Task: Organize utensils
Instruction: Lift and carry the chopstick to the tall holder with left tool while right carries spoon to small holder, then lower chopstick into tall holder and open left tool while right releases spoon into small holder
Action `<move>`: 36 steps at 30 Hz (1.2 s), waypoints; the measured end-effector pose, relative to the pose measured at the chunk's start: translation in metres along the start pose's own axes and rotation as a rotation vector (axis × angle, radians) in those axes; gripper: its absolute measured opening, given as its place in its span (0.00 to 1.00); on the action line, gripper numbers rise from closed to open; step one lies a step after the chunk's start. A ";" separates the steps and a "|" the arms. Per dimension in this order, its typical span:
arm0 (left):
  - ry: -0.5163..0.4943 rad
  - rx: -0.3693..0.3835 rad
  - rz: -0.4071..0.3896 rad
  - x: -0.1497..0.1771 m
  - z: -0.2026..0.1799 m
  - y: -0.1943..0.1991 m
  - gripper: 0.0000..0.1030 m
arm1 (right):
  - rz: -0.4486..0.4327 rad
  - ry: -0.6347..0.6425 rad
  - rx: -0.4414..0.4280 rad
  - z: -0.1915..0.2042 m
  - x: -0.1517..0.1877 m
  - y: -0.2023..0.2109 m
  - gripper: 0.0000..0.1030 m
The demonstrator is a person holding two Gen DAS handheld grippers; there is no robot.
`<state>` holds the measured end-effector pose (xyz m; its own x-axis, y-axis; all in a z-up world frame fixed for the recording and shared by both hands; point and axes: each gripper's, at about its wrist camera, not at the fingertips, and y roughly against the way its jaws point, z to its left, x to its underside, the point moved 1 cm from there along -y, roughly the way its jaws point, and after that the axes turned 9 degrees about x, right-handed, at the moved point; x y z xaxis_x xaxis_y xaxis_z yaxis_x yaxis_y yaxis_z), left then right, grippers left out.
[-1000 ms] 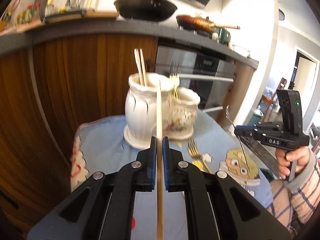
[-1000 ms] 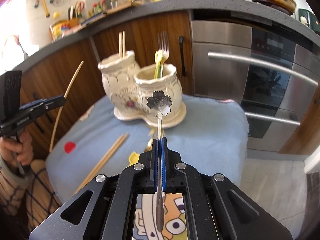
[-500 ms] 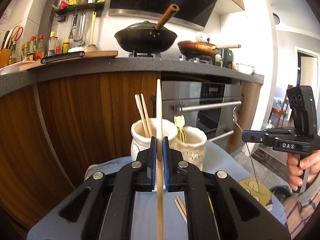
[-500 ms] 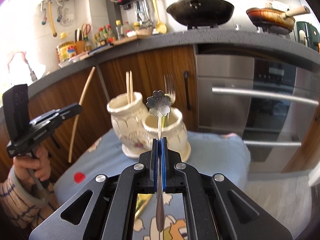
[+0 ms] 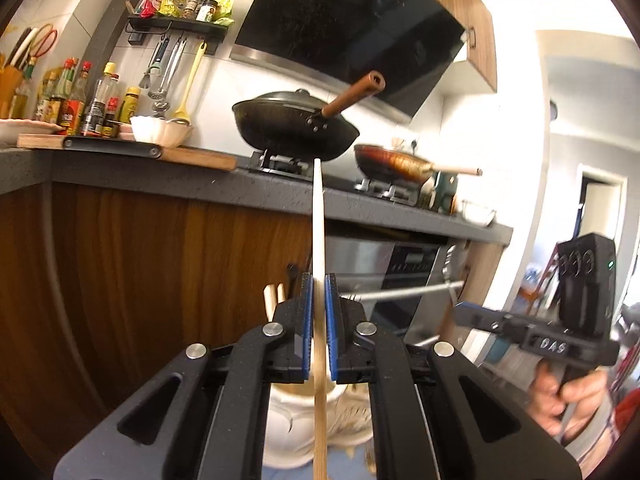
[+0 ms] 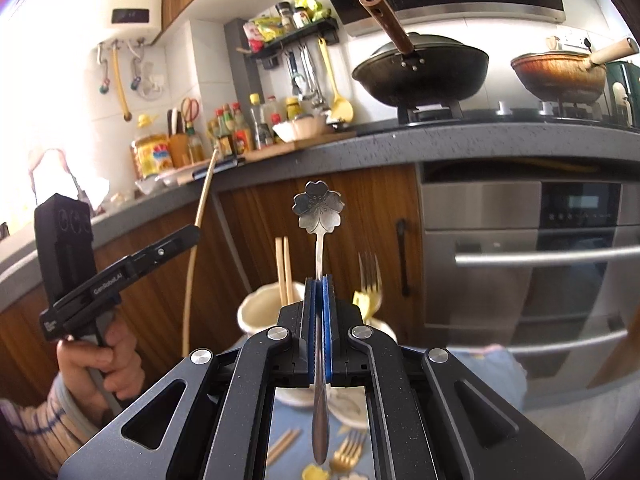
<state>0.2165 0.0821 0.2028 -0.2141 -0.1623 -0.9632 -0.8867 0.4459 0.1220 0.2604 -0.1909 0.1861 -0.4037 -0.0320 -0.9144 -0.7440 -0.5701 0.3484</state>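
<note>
The left claw, clamped on a long pale wooden chopstick standing upright, hangs above the white ceramic two-cup holder. The right claw is clamped on a flower-ended steel spoon, likewise upright, with the holder ahead and below.

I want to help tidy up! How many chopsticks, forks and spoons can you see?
Chopsticks: 5. One is in the left gripper, two in the holder, two on the cloth.
Forks: 2. One is in the holder, one on the cloth.
Flower spoon: 1, in the right gripper.
Total: 8
</note>
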 end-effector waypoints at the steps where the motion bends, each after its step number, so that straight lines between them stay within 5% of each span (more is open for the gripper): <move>1: 0.000 0.004 -0.009 -0.002 0.001 -0.003 0.06 | -0.008 -0.008 -0.006 -0.001 -0.002 -0.004 0.04; 16: -0.008 -0.025 -0.168 -0.008 0.022 -0.045 0.06 | -0.109 -0.061 0.012 -0.013 -0.015 -0.045 0.04; 36: -0.067 -0.130 -0.033 0.049 0.014 -0.054 0.06 | -0.010 0.020 0.120 -0.006 0.027 -0.080 0.04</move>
<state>0.2597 0.0623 0.1453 -0.1604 -0.1141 -0.9804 -0.9393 0.3227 0.1161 0.3124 -0.1510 0.1327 -0.3861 -0.0441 -0.9214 -0.8068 -0.4681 0.3605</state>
